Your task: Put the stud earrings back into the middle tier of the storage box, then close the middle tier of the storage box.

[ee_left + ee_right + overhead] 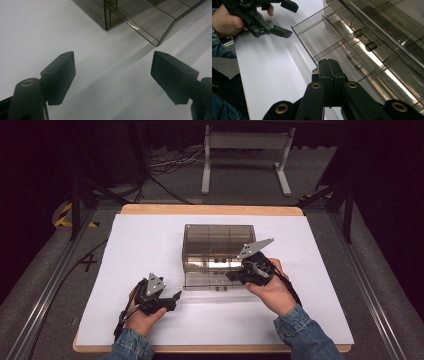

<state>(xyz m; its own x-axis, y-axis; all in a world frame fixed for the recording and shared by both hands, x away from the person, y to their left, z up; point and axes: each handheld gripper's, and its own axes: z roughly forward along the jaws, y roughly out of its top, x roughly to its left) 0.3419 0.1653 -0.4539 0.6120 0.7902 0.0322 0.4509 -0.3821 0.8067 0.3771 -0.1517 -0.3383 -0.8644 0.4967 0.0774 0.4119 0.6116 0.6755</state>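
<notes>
A smoky transparent drawer box [217, 245] stands in the middle of the white table. Its lowest drawer [207, 281] is pulled out toward me, and its divided compartments look empty [322, 37]. My right gripper [231, 276] hovers over the right part of that drawer. Its jaws [329, 61] are pressed together with nothing between them. An upper drawer's handle with two round knobs [365, 40] lies just beyond the tips. My left gripper [176, 296] rests at the front left, open and empty [113, 56], pointing at the drawer's corner [150, 22].
A white sheet [135, 250] covers the wooden table top [210, 210]. Beyond the far edge stand a white table frame [245, 142] and floor cables [170, 162]. Metal rails [45, 290] run along both sides.
</notes>
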